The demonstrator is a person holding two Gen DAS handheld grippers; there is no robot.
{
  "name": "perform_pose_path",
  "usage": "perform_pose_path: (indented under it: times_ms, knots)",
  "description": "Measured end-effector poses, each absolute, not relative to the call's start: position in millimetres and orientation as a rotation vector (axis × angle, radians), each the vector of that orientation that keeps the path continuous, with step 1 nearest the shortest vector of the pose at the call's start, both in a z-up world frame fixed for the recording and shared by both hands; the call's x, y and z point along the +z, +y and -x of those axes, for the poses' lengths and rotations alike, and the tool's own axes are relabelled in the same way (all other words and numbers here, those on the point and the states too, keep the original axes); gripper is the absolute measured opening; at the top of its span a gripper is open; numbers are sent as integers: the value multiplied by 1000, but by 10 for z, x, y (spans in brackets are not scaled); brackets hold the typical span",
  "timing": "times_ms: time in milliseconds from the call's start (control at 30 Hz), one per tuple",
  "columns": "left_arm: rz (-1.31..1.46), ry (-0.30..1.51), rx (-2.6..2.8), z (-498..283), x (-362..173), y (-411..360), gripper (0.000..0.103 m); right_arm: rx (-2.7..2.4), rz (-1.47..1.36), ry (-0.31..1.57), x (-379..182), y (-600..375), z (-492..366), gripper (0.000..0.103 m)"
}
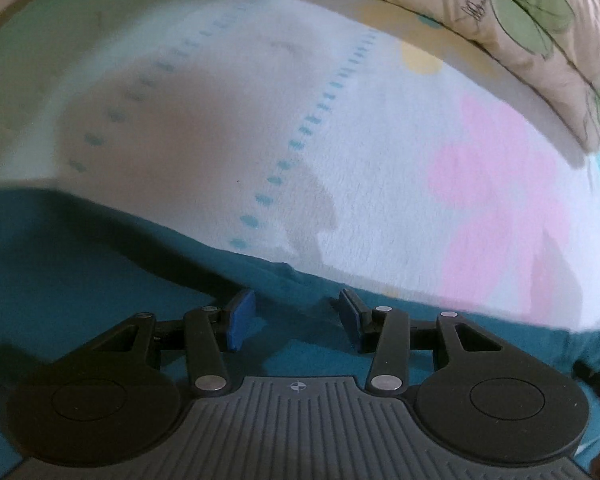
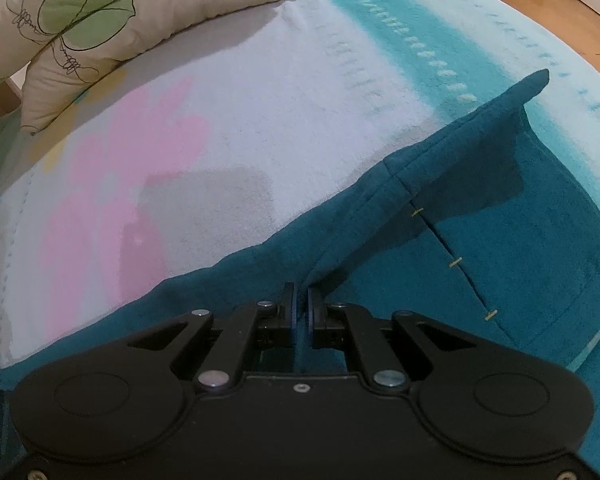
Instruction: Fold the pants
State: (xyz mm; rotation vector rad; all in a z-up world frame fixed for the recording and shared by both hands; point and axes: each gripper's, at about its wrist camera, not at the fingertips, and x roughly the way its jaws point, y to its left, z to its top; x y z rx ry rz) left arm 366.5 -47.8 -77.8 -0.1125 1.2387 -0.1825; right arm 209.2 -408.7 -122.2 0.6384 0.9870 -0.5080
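Both wrist views low, close over the pants (image 1: 100,280), sharing blanket (image 1: 380,160) and pillow (image 1: 520,32)

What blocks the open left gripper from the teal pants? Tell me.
Nothing visible. The left gripper is open directly over the pants, with no object between. The right gripper is shut on the pants' fabric. The pillow lies far off.

one pair of teal pants (image 2: 480,240), two pillows (image 2: 100,28), one blanket (image 2: 240,100), two hand-held grippers (image 1: 296,320).
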Motion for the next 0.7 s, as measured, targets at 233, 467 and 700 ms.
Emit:
perform_pose_path:
  times_ms: [233, 467, 700]
  knots:
    - [183, 1281, -125, -3822, -907, -456, 45, -504, -633, 987, -1226, -4086, -2077, 10]
    - [101, 1278, -118, -3814, -957, -571, 9, -505, -628, 994, -1207, -4081, -2097, 10]
    - [-2, 1126, -151, -3370, -340, -603, 4, -492, -660, 920, -868, -4080, -1851, 8]
